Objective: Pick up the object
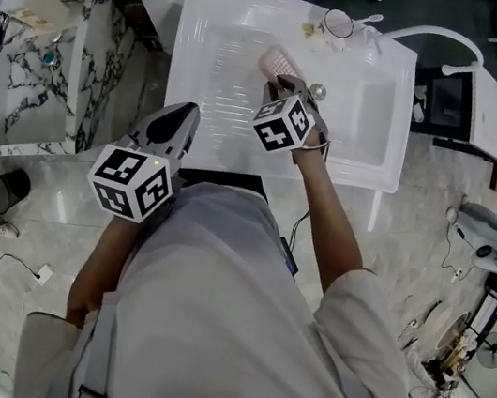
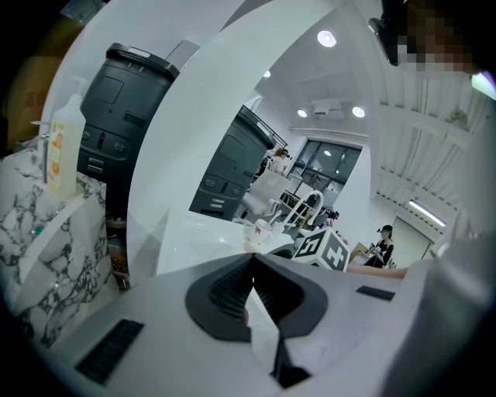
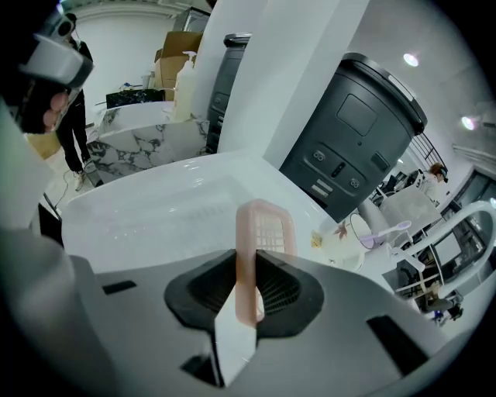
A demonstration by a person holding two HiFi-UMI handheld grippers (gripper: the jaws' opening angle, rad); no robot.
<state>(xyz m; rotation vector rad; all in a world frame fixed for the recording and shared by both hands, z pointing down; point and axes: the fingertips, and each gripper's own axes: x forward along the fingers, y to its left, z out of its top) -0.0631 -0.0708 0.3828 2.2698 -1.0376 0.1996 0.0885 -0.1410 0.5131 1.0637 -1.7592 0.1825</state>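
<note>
A pink plastic soap dish [image 3: 267, 229] with a grid bottom stands on edge between the jaws of my right gripper [image 3: 249, 271], which is shut on its rim. In the head view the soap dish [image 1: 278, 59] is held over the white sink basin [image 1: 217, 54], with the right gripper [image 1: 287, 86] just behind it. My left gripper [image 1: 186, 111] hangs near the sink's front left edge, close to the person's body. In its own view the left gripper [image 2: 253, 273] has its tips touching and nothing between them.
A flowered cup [image 1: 337, 23] with a purple utensil stands at the sink's far rim beside a white faucet [image 1: 439, 34]. A metal drain plug [image 1: 318, 90] sits in the basin. A marble counter [image 1: 22, 77] is at the left, with a black bin [image 1: 7, 189] on the floor.
</note>
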